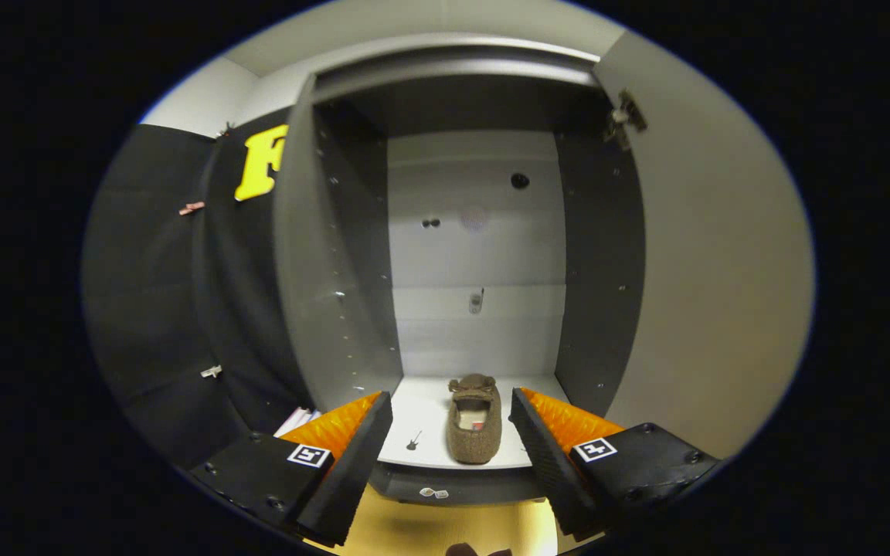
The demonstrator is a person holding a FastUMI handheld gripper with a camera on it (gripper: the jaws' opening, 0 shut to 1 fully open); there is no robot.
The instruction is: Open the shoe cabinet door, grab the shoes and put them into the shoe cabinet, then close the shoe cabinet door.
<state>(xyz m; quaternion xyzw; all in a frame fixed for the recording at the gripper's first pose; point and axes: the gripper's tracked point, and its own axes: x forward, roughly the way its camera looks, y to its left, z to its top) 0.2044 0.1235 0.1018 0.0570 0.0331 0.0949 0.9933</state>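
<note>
Shoe cabinet (337, 255), tall and grey, stands with its pale door (708, 270) swung wide, and one fuzzy brown slipper (474, 421) sits on its white bottom shelf just beyond the claw (451, 432), whose fingers are apart and empty, so closing the door looks next.

Hand-held gripper (451, 417), black screwed mounts, 2 square markers

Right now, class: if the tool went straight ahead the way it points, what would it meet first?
Probably the brown slipper on the shoe cabinet floor, lying between the open tool fingers' line; depth is unclear.
</note>
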